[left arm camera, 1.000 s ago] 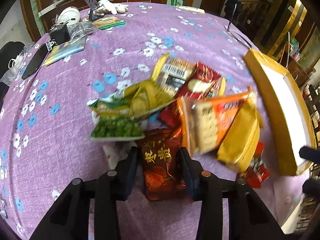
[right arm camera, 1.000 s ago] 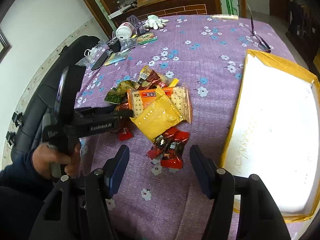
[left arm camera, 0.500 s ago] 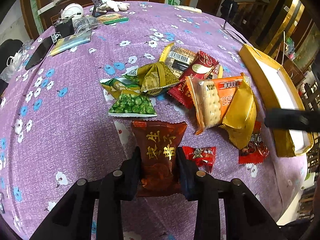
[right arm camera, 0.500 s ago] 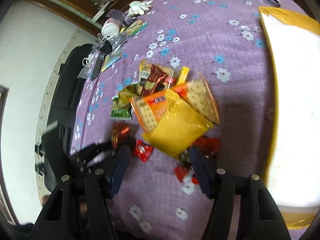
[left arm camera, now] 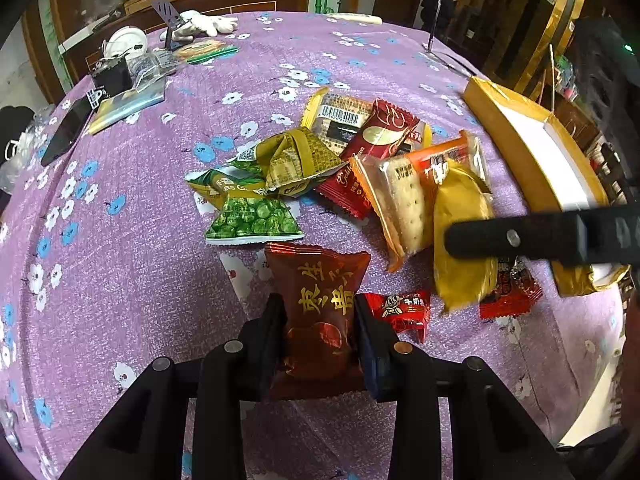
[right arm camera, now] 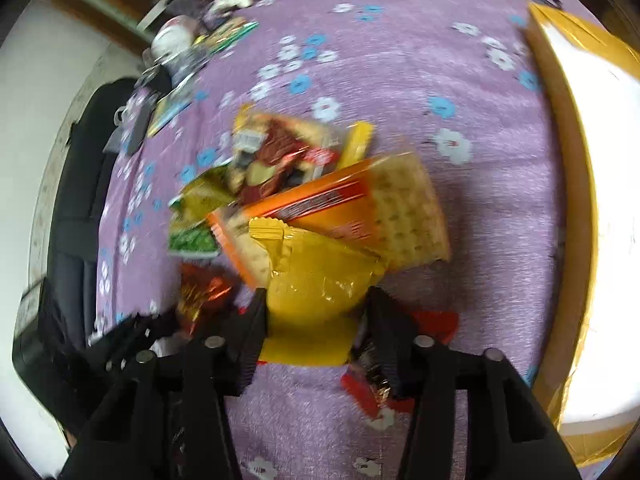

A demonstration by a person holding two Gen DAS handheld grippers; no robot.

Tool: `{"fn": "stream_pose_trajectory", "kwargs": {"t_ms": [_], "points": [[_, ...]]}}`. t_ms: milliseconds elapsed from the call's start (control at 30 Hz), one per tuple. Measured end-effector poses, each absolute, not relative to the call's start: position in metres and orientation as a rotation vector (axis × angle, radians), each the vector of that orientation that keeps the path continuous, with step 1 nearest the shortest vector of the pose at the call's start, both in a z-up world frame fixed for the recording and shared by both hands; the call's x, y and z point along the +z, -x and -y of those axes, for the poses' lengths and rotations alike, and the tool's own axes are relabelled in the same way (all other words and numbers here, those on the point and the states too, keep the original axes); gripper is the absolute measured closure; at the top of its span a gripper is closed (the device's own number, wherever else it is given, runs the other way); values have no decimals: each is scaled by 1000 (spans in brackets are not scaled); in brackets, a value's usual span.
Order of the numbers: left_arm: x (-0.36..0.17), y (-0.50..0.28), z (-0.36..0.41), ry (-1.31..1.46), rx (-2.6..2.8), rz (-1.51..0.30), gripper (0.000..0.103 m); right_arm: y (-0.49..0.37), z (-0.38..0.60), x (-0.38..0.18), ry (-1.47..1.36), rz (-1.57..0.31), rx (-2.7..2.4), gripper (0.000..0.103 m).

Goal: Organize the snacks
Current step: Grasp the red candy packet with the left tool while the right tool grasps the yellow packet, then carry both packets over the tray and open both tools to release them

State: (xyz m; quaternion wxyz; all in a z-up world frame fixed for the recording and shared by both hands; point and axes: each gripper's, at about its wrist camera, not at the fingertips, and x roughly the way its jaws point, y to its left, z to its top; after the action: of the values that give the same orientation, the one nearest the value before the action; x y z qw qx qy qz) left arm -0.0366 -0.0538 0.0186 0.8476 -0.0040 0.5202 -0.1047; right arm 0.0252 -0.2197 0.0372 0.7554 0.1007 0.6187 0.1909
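Observation:
My left gripper (left arm camera: 320, 316) is shut on a dark red packet with gold characters (left arm camera: 320, 304), held just above the purple cloth. A pile of snacks lies ahead: a green pea packet (left arm camera: 252, 220), an olive-gold packet (left arm camera: 292, 160), an orange cracker pack (left arm camera: 404, 200) and a yellow packet (left arm camera: 460, 216). My right gripper (right arm camera: 318, 312) is open, its fingers on either side of the yellow packet (right arm camera: 320, 288). It shows as a black bar (left arm camera: 540, 238) in the left wrist view. Small red sweets (left arm camera: 400, 308) lie beside the dark red packet.
A gold-rimmed box with a white inside (left arm camera: 536, 160) stands at the right; it also shows in the right wrist view (right arm camera: 572, 200). A phone, a black box, a white cup and gloves (left arm camera: 120, 76) lie at the far left. A dark chair (right arm camera: 80, 200) stands beyond the table edge.
My right gripper has dropped toward the pile and now straddles the yellow packet. My left gripper still holds the dark red packet, pulled back from the pile.

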Motion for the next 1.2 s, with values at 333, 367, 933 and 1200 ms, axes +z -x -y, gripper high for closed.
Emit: {"fn": "stream_pose_trajectory", "kwargs": {"t_ms": [333,367,933,1200], "points": [[23,56,33,78,-221,-1128,69,29,182,65,133,-1302,551,58],[21,57,33,73,-212,-1133,69,33,179,60,177,-1316,551,58],[28,66,35,55,-204,-1095,70,41,167,35,191,-1330,578,59],[53,57,49,37,-230,-1051,70,40,201,72,69,-1200,569,59]]}}
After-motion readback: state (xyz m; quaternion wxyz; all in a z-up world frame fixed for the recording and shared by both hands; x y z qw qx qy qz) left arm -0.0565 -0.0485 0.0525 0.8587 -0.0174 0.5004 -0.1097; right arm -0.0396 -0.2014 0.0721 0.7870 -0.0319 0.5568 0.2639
